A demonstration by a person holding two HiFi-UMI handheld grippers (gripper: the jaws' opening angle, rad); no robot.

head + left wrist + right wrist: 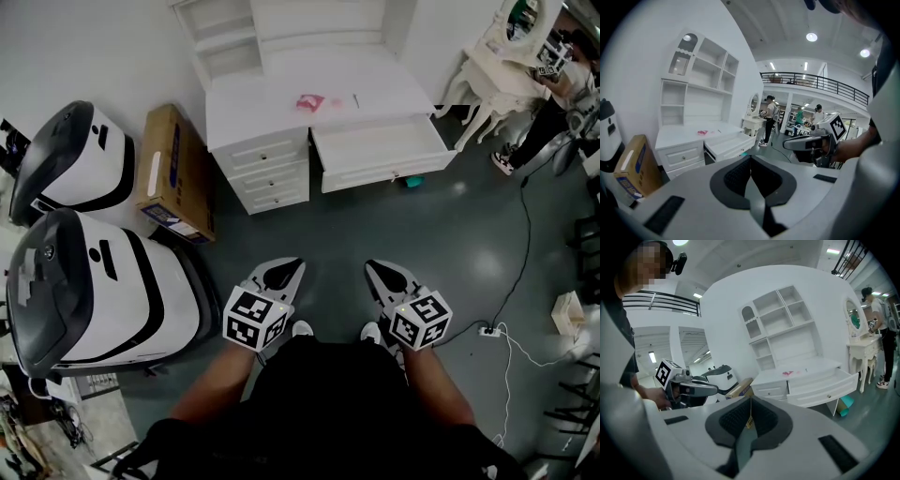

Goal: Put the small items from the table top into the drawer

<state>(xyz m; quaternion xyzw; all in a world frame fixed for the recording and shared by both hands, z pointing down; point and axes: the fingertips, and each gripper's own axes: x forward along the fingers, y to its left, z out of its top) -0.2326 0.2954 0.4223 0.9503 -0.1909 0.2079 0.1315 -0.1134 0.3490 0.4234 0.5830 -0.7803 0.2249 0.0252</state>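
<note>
A pink small item [309, 102] lies on the white desk top [272, 108], with a paler bit [336, 103] and a thin stick [355, 99] beside it. Below them the desk's right drawer [380, 150] stands pulled out. Both grippers hang low over the grey floor, well short of the desk. My left gripper [294, 263] is shut with nothing in it, and my right gripper [371, 265] is the same. The left gripper view shows the pink item [702, 132], the drawer [729, 143] and its shut jaws [750, 160]. The right gripper view shows the pink item [788, 373] and the drawer [825, 383].
A cardboard box [173, 173] leans left of the desk's closed drawers [267, 169]. Two white-and-black machines [80, 155] [94, 291] stand at far left. A teal object [412, 181] lies under the open drawer. A white vanity table [497, 66], a person [553, 103] and a floor cable [511, 281] are at right.
</note>
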